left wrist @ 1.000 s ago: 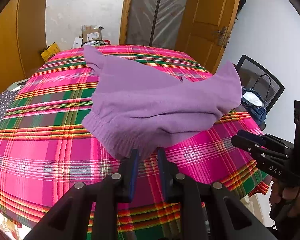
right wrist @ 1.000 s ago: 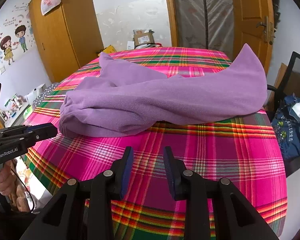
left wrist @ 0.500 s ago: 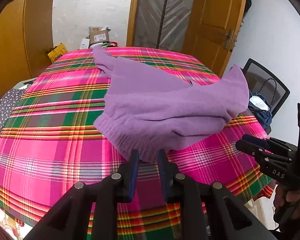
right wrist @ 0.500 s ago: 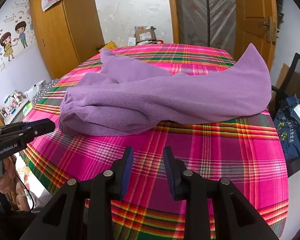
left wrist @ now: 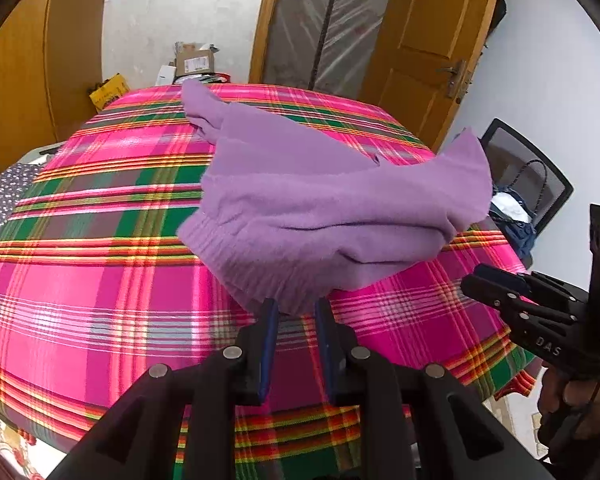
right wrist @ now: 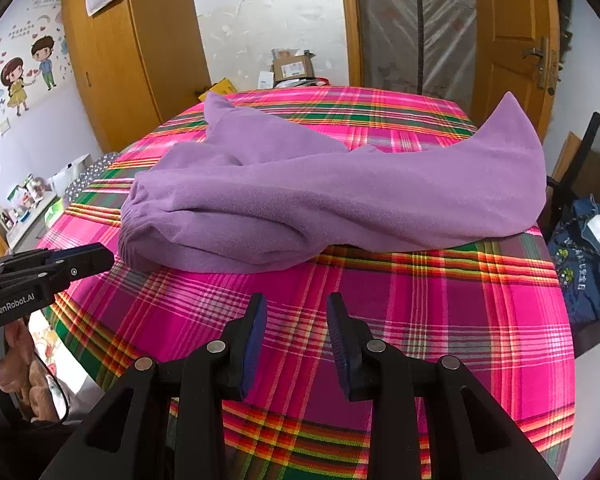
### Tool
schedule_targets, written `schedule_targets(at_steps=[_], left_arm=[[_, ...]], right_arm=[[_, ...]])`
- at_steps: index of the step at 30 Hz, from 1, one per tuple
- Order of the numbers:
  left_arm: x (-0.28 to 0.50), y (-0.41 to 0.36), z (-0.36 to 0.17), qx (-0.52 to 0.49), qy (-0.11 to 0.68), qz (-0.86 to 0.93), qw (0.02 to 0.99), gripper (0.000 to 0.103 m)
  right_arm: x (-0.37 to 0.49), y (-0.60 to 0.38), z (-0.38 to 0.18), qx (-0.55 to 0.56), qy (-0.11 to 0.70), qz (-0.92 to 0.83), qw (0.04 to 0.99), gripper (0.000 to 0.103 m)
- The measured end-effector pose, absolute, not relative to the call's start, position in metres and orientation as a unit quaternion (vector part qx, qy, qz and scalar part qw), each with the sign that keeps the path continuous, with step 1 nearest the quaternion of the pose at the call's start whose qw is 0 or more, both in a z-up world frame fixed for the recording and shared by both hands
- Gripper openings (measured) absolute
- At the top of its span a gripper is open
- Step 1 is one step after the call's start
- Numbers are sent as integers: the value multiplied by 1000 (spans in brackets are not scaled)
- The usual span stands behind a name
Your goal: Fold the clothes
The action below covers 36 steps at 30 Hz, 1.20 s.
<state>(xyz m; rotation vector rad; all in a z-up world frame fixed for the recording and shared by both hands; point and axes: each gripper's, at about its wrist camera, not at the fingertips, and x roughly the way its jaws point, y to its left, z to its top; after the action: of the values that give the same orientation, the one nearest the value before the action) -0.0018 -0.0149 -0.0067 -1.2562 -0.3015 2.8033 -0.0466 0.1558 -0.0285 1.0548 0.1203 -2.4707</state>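
Purple garment [left wrist: 320,208] lies rumpled on plaid tablecloth [right wrist: 440,312], apparently ungripped.

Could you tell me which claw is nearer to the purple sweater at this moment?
The left. The left claw has its tips right at the purple sweater's ribbed hem, nothing gripped. The right claw hovers over bare plaid tablecloth, clearly short of it.

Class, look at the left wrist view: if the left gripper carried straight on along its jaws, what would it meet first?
Most likely the ribbed hem of the purple sweater, lying just beyond the open left gripper on the plaid tablecloth. Depth is hard to judge here.
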Motion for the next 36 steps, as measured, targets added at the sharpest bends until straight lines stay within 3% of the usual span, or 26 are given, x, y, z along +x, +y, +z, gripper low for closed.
schedule_targets(at_steps=[20,36], left_arm=[[0,-6,-10,-397,-67,915,12,19],[-1,-7,-14,-417,-60,904,68,19]], right_arm=[[-49,158,-31,392,44,-891,223,32],[-53,157,-33,395,43,-890,224,32]])
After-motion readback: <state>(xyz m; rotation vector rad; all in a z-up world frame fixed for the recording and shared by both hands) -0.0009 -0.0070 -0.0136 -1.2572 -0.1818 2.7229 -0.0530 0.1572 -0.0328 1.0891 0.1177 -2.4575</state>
